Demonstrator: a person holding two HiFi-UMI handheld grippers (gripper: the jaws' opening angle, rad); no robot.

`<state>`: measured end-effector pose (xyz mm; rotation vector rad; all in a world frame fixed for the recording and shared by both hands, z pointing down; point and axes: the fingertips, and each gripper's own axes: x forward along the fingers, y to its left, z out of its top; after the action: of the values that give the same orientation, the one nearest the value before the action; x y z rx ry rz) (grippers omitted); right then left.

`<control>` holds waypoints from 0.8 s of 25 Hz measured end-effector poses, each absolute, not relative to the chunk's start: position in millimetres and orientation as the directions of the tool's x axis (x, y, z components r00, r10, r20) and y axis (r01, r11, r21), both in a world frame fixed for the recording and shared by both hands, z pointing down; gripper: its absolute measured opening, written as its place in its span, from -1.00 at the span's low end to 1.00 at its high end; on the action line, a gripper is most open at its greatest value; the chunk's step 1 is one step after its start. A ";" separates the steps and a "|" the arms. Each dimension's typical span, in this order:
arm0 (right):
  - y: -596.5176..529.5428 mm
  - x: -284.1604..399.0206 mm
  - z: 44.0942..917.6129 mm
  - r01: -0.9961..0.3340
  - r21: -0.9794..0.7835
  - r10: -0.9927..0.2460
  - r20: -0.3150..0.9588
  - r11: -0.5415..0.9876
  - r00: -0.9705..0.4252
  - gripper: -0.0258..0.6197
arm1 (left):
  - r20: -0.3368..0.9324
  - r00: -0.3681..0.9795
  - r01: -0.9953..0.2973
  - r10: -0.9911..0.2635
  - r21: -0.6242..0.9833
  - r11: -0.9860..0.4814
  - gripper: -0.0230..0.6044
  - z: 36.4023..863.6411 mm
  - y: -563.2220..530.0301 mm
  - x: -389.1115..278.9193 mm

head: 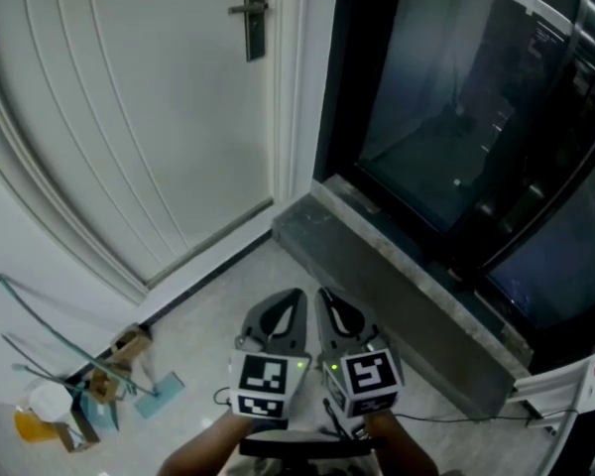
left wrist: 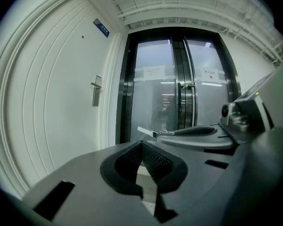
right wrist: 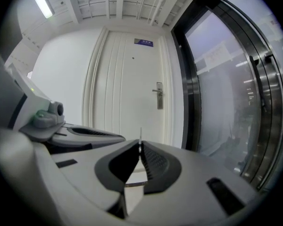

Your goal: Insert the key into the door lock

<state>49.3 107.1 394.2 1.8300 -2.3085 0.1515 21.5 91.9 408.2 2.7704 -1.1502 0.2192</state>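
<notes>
A white panelled door (head: 129,117) stands ahead to the left, with its metal handle and lock plate (head: 255,13) high up near the right edge. In the right gripper view the lock plate (right wrist: 158,96) lies straight ahead and well away. My right gripper (right wrist: 140,144) is shut on a thin silver key (right wrist: 140,134), seen edge-on and poking out past the tips. From the left gripper view the key (left wrist: 146,132) sticks out leftward. My left gripper (left wrist: 142,145) is shut with nothing in it. Both grippers (head: 296,297) (head: 324,297) hang side by side, low over the floor.
Dark glass sliding doors (head: 476,117) fill the right, behind a raised grey stone threshold (head: 397,296). Clutter lies on the floor at lower left: wire hangers (head: 50,335), cardboard scraps (head: 129,347) and a yellow container (head: 40,415). A thin cable (head: 476,416) runs along the floor.
</notes>
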 end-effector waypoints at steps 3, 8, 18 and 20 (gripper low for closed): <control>88.0 30.1 392.3 -0.969 0.047 -0.951 0.210 0.241 -0.226 -0.86 | 0.174 0.697 -0.713 -0.695 0.065 -0.698 -0.92 406.4 72.2 4.1; 64.9 1.3 389.5 -0.966 0.058 -0.950 0.204 0.251 -0.235 -0.86 | 0.165 0.694 -0.717 -0.701 0.067 -0.694 -0.92 405.2 50.8 -23.5; 33.2 -29.1 393.0 -0.958 0.068 -0.944 0.205 0.277 -0.258 -0.86 | 0.157 0.679 -0.732 -0.717 0.074 -0.677 -0.92 406.7 16.8 -55.9; 27.4 -29.1 393.2 -0.957 0.067 -0.944 0.201 0.281 -0.263 -0.86 | 0.160 0.677 -0.734 -0.718 0.072 -0.676 -0.92 407.8 11.3 -55.7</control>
<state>-29.1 27.4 393.2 1.7687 -2.3453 0.1002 -55.7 11.3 407.8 2.7566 -1.1992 0.1794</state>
